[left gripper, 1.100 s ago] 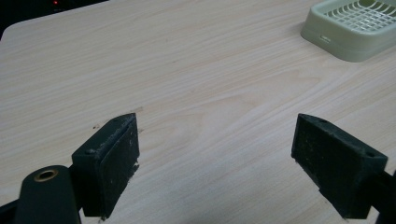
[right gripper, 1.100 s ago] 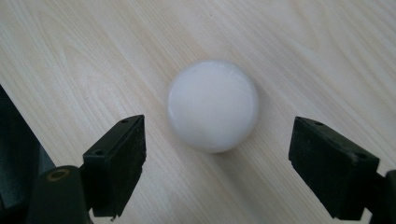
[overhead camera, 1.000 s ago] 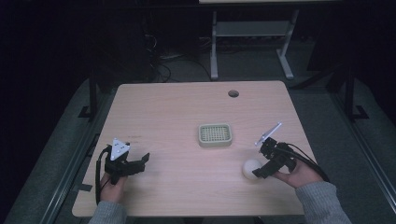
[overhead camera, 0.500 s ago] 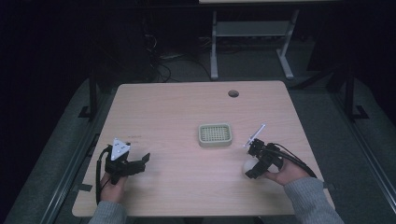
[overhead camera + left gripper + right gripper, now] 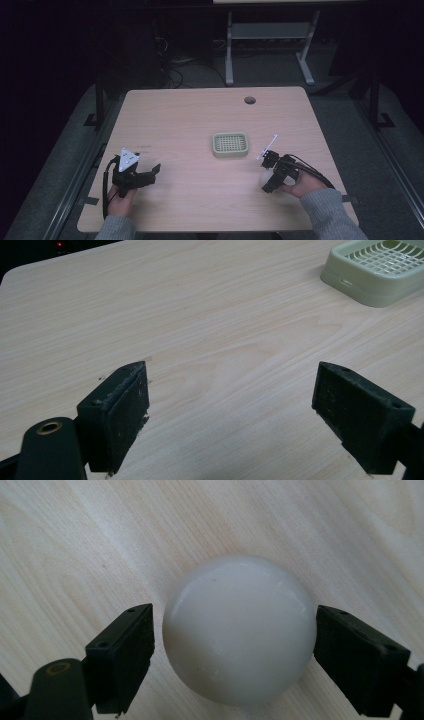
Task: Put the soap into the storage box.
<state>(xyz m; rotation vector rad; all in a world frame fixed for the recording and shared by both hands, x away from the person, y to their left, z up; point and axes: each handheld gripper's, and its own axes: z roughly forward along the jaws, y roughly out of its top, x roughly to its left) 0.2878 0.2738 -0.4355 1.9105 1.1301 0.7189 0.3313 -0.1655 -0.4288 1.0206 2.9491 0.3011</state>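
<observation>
Grasp pending: right claw point(image 5: 232, 645) straddles the white ball point(image 5: 239, 630) on the bench point(image 5: 190, 120), jaws apart, perhaps just touching; closing comes next. Left claw point(image 5: 232, 410) gapes empty.

Basket point(image 5: 230, 144) is set mid-table point(image 5: 190, 115). Ball point(image 5: 240, 630) is placed right of it, nearer the person, between right gripper point(image 5: 232, 652) jaws. Left gripper point(image 5: 142, 176) is held at near-left edge.
</observation>
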